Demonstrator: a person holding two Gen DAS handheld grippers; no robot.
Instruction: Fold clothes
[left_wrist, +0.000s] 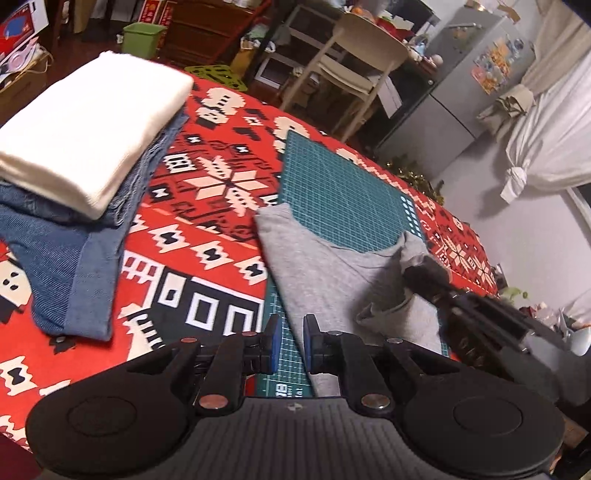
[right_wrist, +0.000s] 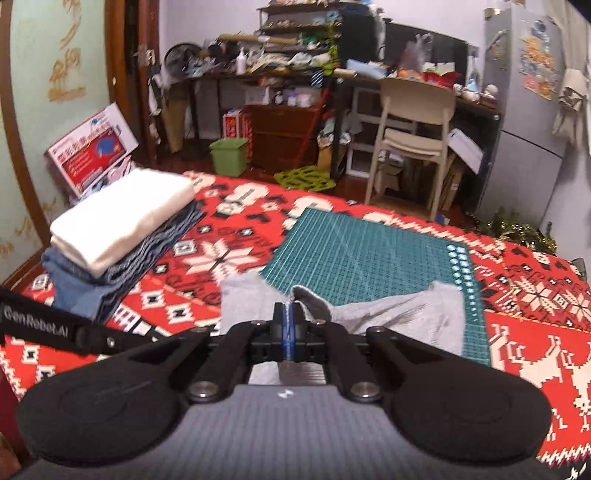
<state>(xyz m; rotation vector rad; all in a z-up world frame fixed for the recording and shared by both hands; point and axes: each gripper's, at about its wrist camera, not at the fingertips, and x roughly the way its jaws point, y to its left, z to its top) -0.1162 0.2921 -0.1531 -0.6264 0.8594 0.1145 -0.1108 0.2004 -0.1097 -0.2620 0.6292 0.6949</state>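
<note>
Grey jersey, soft and creased: the grey garment (right_wrist: 399, 317) lies half on the green cutting mat (right_wrist: 369, 251) near the bench's near edge, one fold raised. My right gripper (right_wrist: 289, 325) is clamped on that raised fold, its blue pads pressed together with cloth between them. My left gripper (left_wrist: 290, 332) hangs just above the garment's left edge, jaws parted and holding nothing. A strap beside it reads "GenRobot.AI". Toward the far left corner sits a stack: white folded cloth (left_wrist: 85, 129) on blue denim (left_wrist: 66, 258).
</note>
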